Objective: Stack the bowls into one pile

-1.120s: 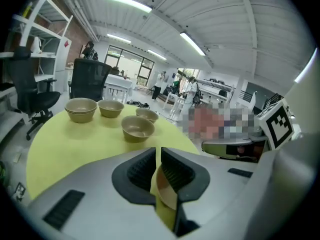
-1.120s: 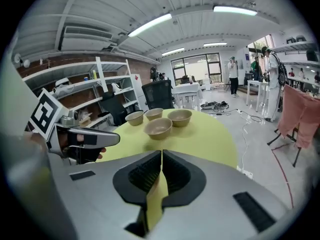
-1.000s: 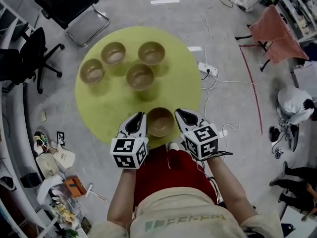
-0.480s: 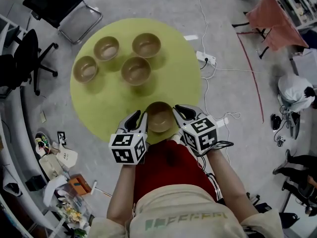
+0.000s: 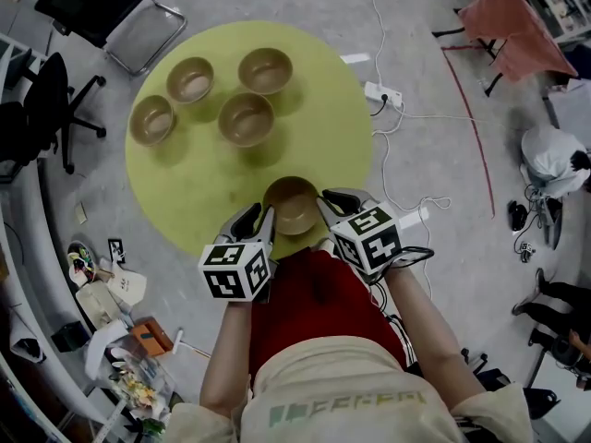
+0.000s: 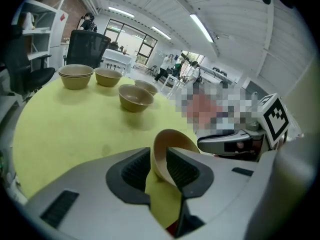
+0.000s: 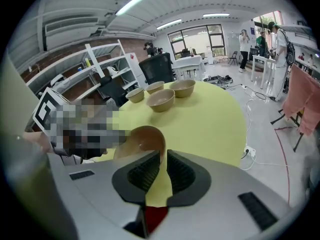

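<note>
Held bowl [image 5: 293,204], mouth up, above the table's [image 5: 185,192] near edge. Left gripper [image 5: 262,220] and right gripper [image 5: 325,201] clamp opposite rims. 4 other bowls [image 5: 246,119] stand beyond bare tabletop.

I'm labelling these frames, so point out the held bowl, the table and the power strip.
held bowl [image 5: 292,201], head view, its inside.
table [image 5: 199,187], head view, bare top.
power strip [image 5: 379,93], head view, its middle.
</note>
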Tool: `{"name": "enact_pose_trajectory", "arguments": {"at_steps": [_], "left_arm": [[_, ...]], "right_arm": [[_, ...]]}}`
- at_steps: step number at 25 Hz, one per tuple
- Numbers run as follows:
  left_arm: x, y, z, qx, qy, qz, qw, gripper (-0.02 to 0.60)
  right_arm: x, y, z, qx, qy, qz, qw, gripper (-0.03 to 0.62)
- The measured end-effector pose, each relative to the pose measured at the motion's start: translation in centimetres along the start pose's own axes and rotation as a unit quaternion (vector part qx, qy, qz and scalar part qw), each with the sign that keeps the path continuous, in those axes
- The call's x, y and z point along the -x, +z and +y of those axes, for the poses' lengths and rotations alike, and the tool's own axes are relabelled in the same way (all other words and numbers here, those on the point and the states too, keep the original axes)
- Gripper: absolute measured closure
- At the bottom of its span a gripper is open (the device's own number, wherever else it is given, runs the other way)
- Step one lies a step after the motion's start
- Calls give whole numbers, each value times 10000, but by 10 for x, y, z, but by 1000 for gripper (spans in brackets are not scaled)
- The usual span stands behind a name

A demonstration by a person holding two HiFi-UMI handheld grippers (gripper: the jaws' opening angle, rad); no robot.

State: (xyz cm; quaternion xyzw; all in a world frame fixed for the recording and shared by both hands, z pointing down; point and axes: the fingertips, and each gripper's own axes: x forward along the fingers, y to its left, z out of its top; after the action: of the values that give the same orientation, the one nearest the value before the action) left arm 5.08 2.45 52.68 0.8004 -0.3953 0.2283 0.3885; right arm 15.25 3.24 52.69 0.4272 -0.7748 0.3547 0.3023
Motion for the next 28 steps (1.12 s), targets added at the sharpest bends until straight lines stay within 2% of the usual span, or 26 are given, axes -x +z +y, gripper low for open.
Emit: {"name": "enact_pose_trajectory", "arguments": {"at_steps": [10, 17, 28], "left_arm": [[-1, -14, -1, 193, 39, 142, 9997, 489], [-2, -16, 1, 266, 98, 185, 9994, 489], [-6, -17, 3, 331, 22, 241, 9992, 490]], "right_arm": [[-2, -10, -1, -45, 34, 245, 9997, 555], [-1, -8, 0, -207, 54, 226, 9995, 555], [-6, -7, 0, -111, -86, 539, 9984, 554]]}}
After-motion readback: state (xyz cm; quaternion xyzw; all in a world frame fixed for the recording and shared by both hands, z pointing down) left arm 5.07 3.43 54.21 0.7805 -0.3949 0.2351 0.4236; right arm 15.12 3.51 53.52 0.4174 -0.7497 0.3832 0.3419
